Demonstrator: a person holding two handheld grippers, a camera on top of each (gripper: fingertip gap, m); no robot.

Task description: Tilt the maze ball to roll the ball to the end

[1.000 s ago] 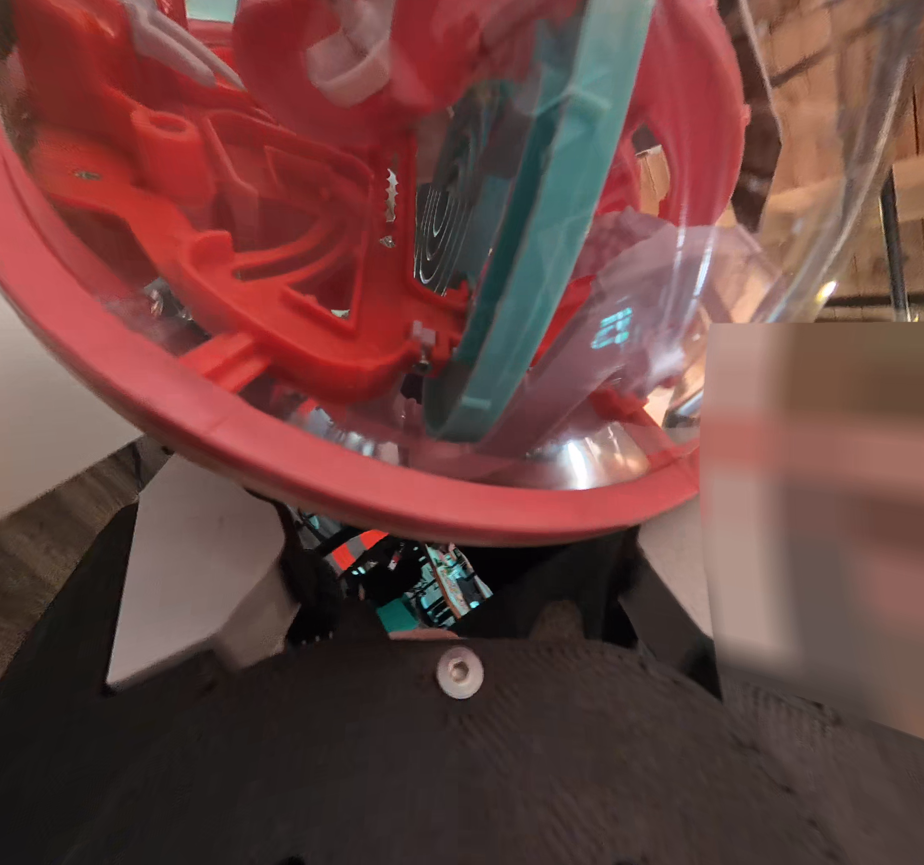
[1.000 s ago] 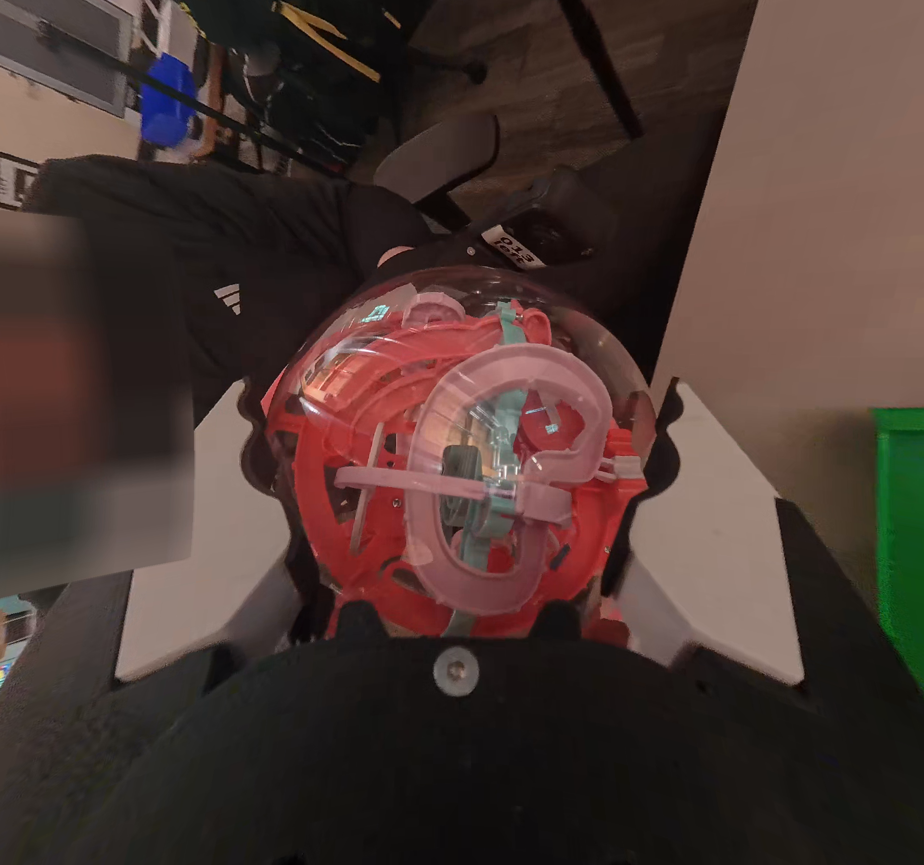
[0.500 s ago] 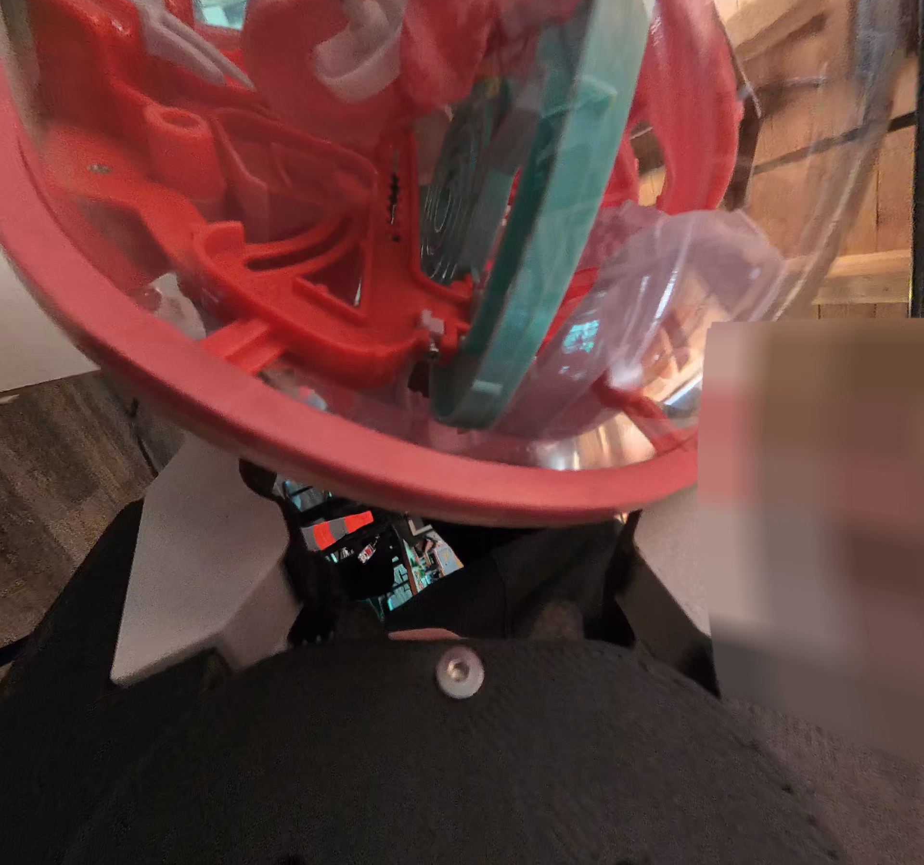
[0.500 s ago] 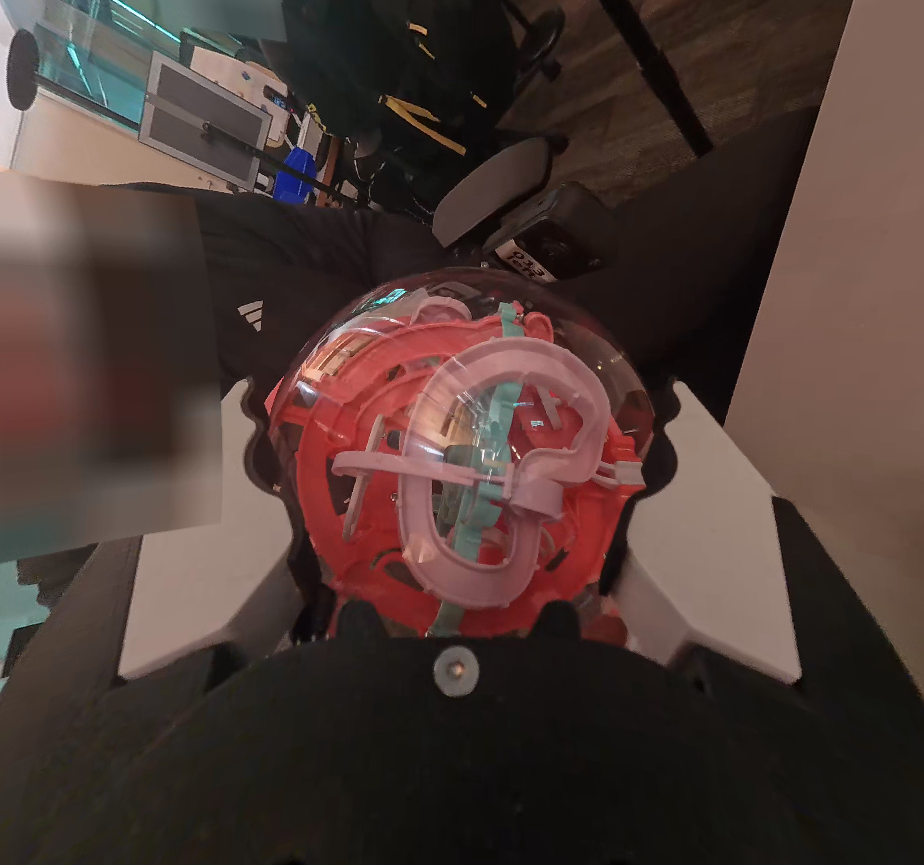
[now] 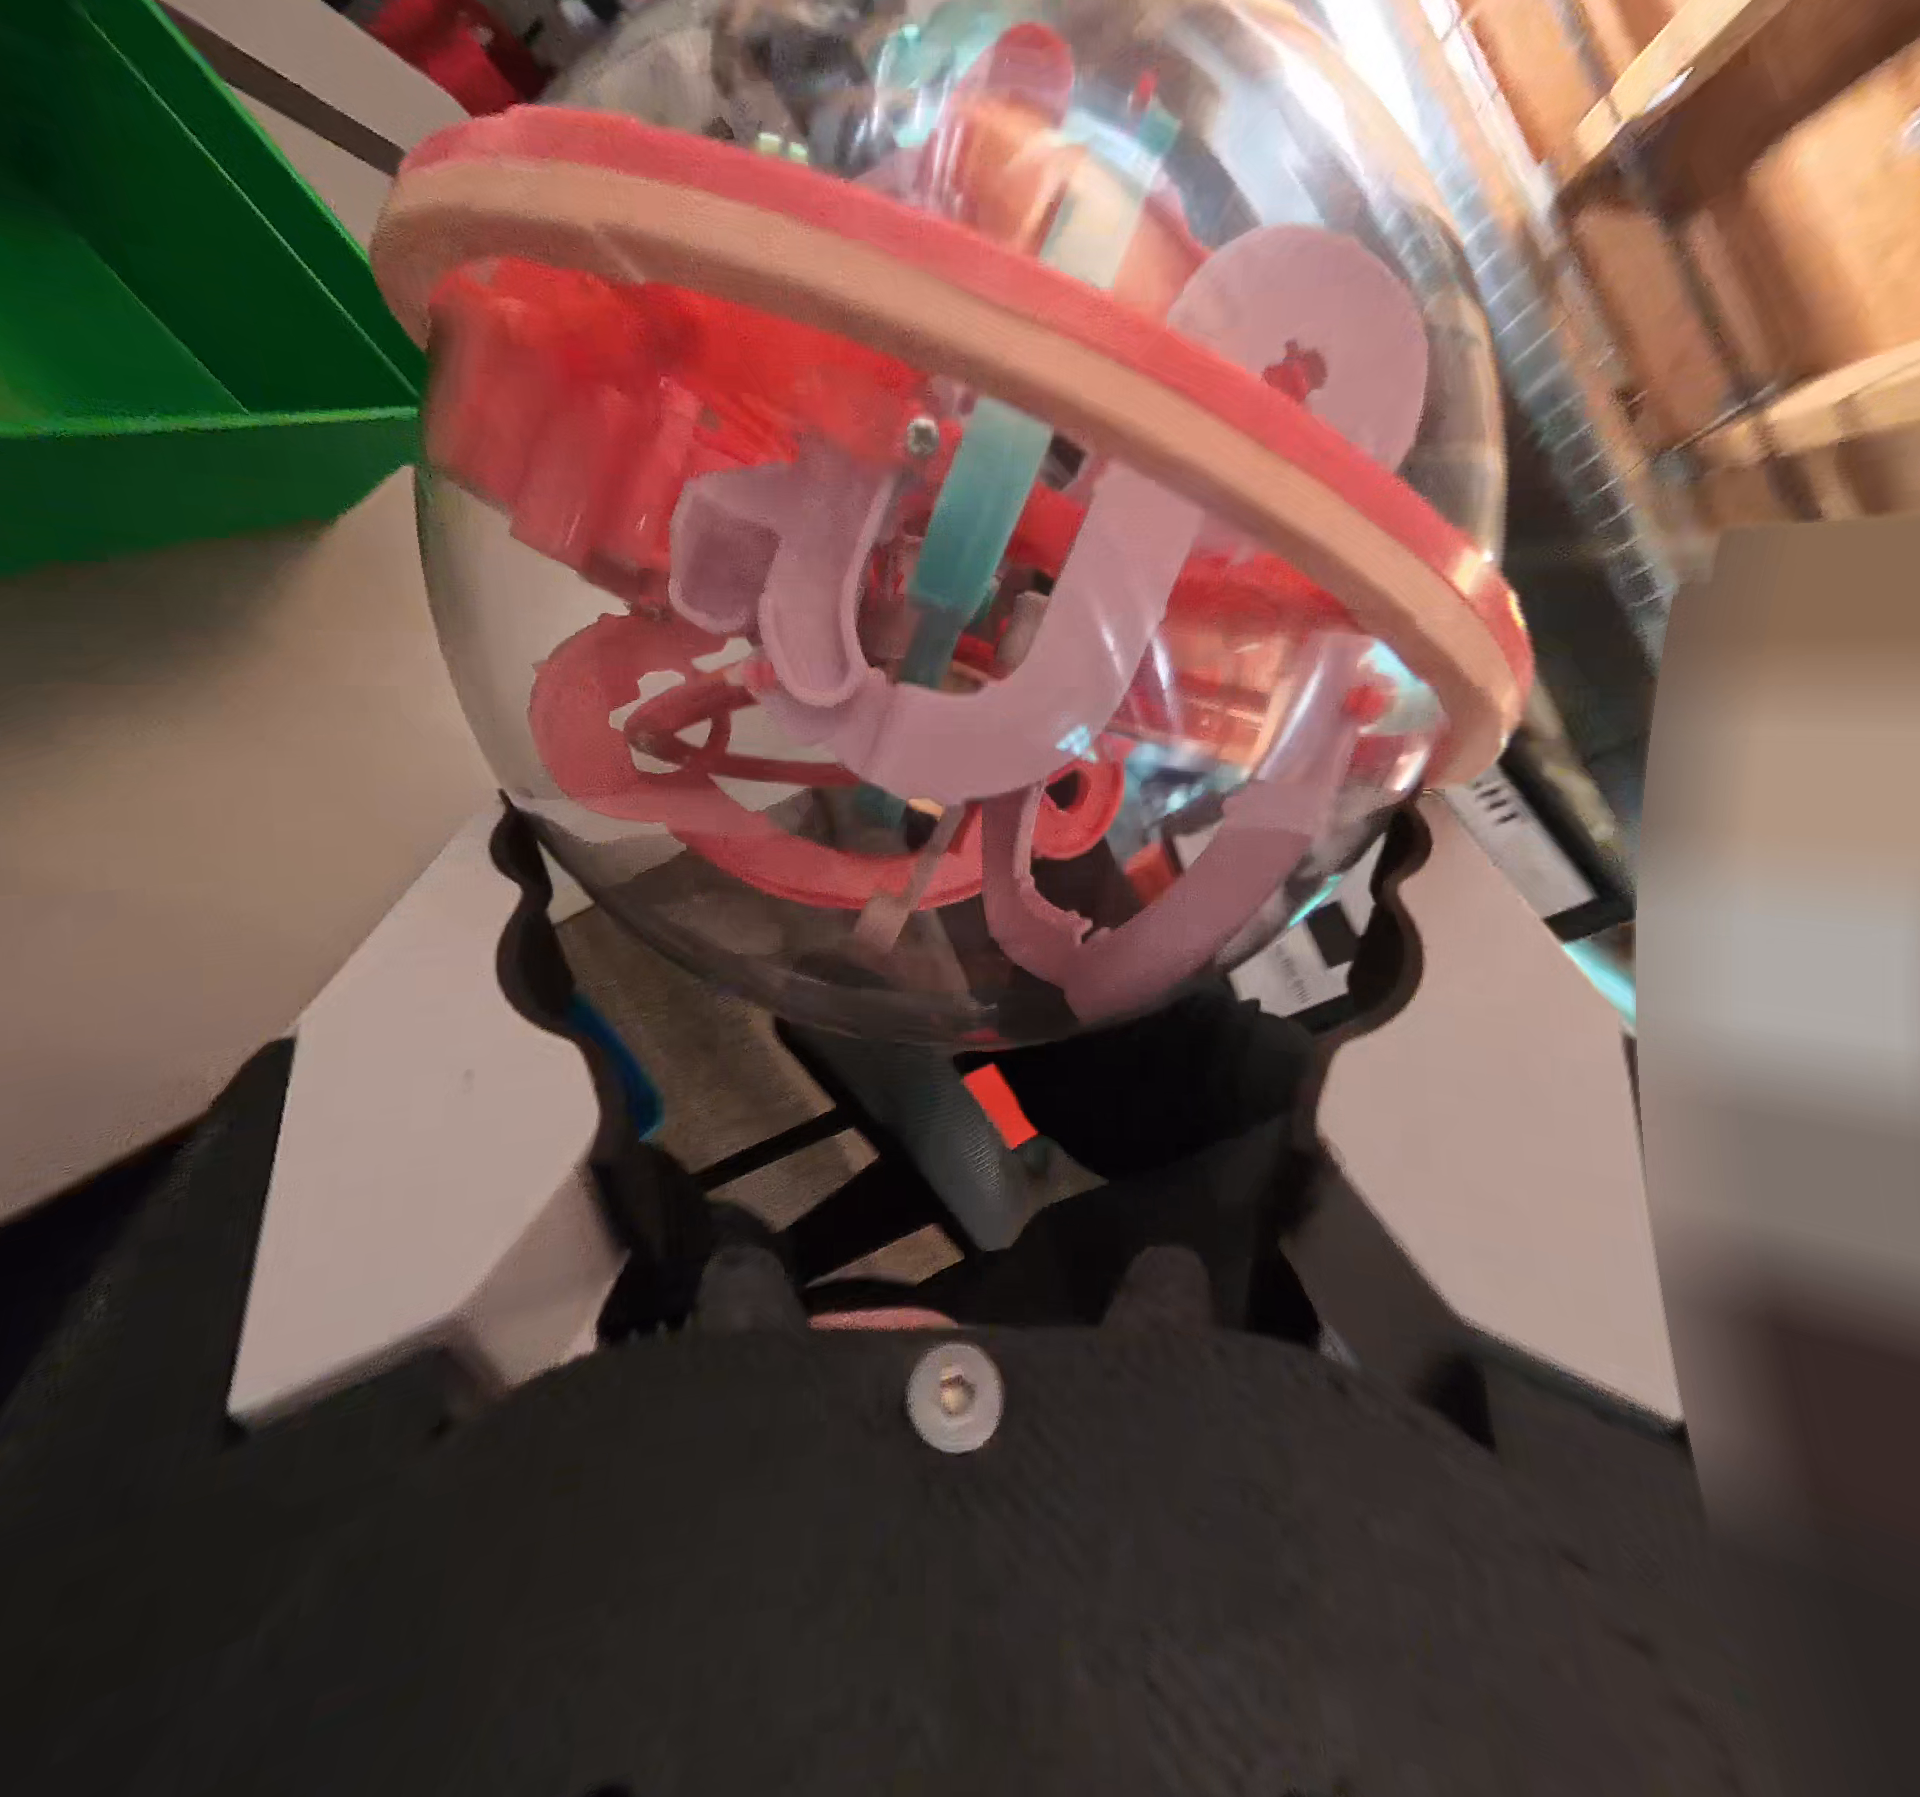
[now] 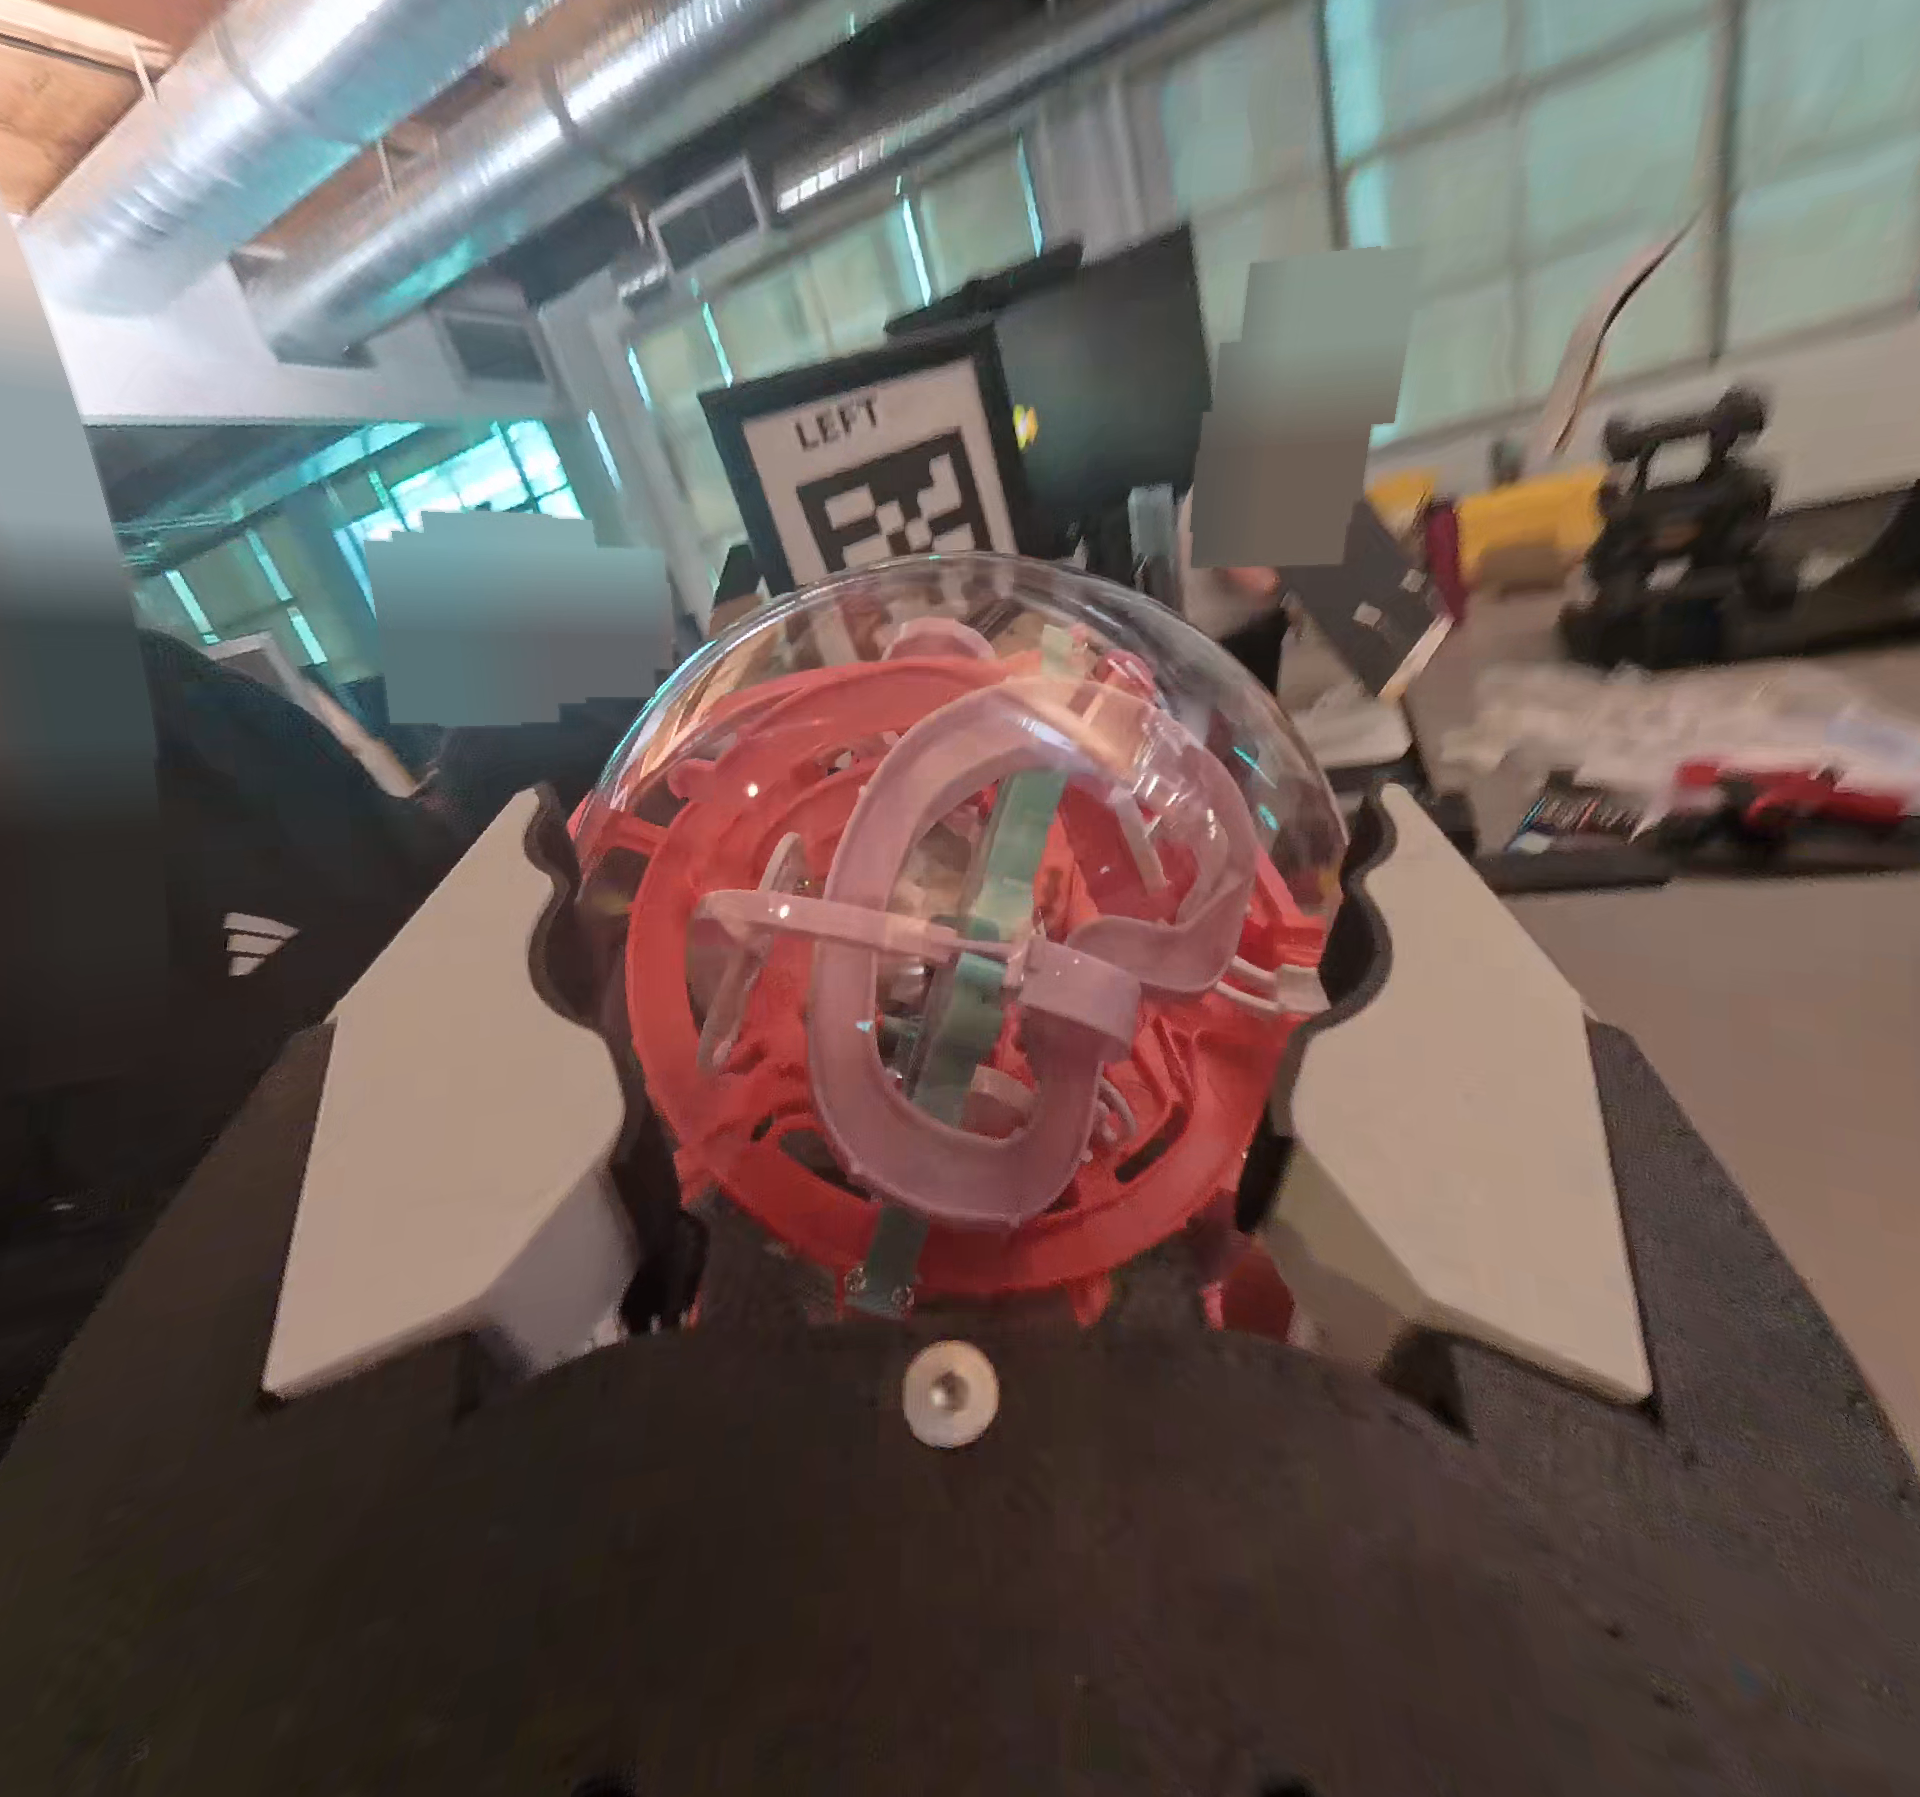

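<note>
Your left gripper (image 5: 956,874) and right gripper (image 6: 956,874) both pinched the clear maze ball (image 6: 961,916), filling each frame's centre. A green bin (image 5: 156,376) sat upper left; a marker board (image 6: 883,480) stood behind the ball.

Silver ceiling ducts (image 6: 416,54); wide windows (image 6: 1558,85) behind

A white card (image 6: 878,480) behind the maze ball (image 6: 956,916) bears a short word and a black-and-white marker.
</note>
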